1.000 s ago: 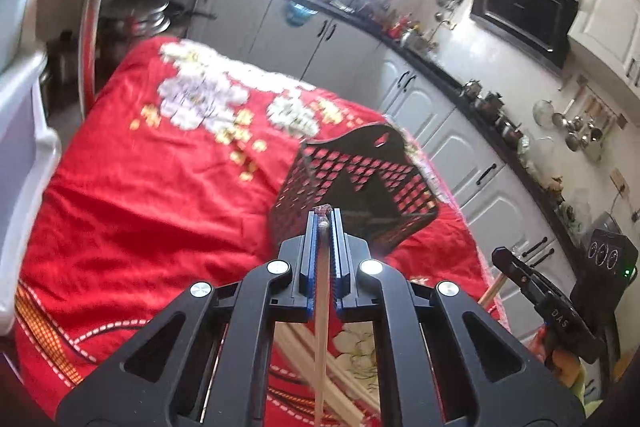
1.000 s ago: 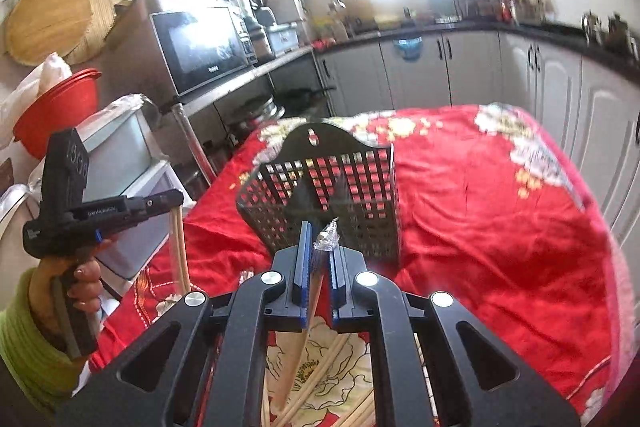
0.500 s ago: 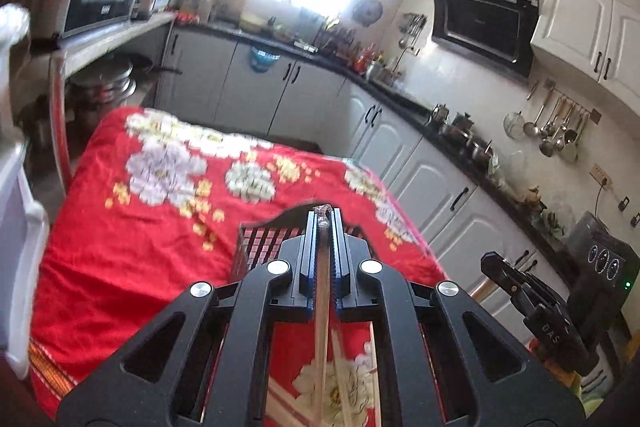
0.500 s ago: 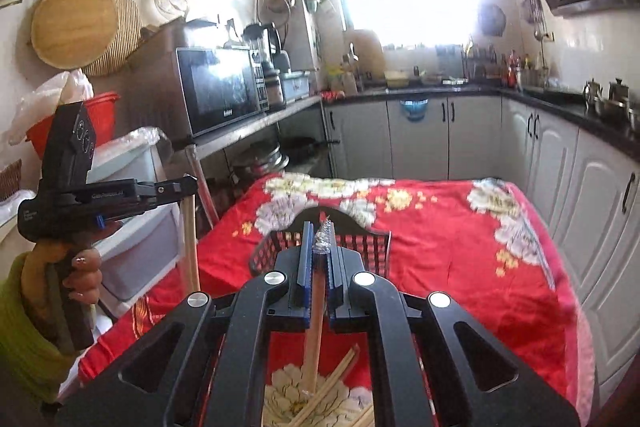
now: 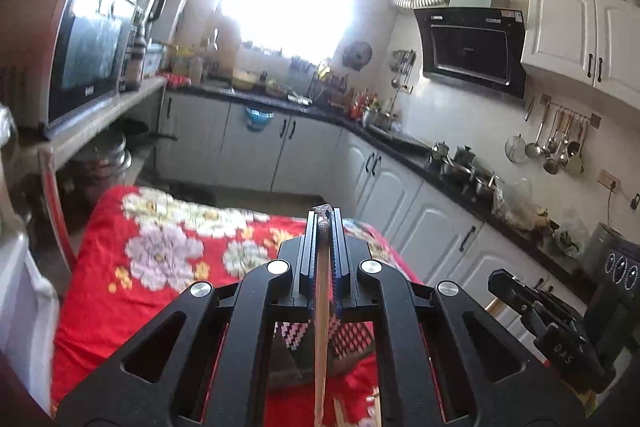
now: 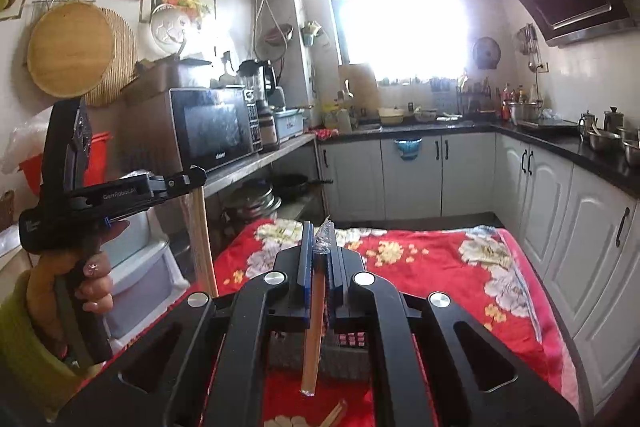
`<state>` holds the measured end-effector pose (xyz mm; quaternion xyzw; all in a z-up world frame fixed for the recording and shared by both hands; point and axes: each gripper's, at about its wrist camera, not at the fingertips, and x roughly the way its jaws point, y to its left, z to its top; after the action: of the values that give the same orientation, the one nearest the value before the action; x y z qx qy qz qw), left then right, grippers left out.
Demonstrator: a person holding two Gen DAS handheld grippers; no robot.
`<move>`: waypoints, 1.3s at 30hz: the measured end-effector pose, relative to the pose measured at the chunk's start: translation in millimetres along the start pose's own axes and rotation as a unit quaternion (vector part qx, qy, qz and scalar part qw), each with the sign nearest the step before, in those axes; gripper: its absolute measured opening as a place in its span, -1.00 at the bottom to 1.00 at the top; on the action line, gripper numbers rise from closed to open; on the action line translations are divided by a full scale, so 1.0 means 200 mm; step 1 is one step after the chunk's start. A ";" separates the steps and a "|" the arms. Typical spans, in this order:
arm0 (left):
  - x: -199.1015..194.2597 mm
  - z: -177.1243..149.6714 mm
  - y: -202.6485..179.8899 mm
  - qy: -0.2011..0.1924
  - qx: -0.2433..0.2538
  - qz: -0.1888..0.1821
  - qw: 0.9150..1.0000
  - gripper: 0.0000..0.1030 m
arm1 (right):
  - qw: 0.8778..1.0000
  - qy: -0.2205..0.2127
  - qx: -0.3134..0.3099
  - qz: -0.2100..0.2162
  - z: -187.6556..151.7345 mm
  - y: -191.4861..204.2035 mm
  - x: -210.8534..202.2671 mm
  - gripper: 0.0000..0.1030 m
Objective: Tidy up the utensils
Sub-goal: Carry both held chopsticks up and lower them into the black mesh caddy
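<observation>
My left gripper (image 5: pixel 325 223) is shut on a wrapped pair of wooden chopsticks (image 5: pixel 321 339) that hangs down between its fingers. My right gripper (image 6: pixel 320 233) is shut on another wrapped pair of chopsticks (image 6: pixel 314 331). Both are raised above the table, and the black perforated utensil basket (image 5: pixel 344 341) shows only partly below the fingers; it also shows in the right wrist view (image 6: pixel 344 349). More loose chopsticks (image 6: pixel 335 415) lie on the red floral cloth (image 6: pixel 440 267) near the bottom edge. The left gripper also shows in the right wrist view (image 6: pixel 192 179), the right one in the left wrist view (image 5: pixel 496 277).
The table stands in a kitchen with white cabinets (image 5: pixel 420 211) and a dark counter (image 6: pixel 560 143) on the right. A microwave (image 6: pixel 216 127) sits on a shelf at left, with white plastic bins (image 6: pixel 136 275) beside the table.
Both grippers have risen and tilted up with their chopsticks. The basket has dropped from mid-view to low behind the fingers, and more of the kitchen shows.
</observation>
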<state>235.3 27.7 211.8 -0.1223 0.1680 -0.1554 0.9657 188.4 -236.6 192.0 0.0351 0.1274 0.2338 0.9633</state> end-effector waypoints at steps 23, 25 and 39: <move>0.27 -0.02 0.11 -0.061 0.020 0.054 0.996 -0.94 | 0.999 0.008 -0.003 -0.054 0.07 -0.08 0.42 -0.89; 0.29 -0.04 0.14 -0.061 0.019 0.053 0.997 -0.94 | 0.998 0.013 -0.001 -0.057 0.03 -0.10 0.46 -0.89; 0.40 -0.24 0.18 -0.035 0.032 0.040 0.998 -0.94 | 0.998 0.022 0.002 -0.062 -0.17 -0.13 0.60 -0.89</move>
<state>297.5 24.1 134.5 -0.0899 0.1338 -0.1176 0.9799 293.5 -204.6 128.8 0.0244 0.1510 0.1737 0.9728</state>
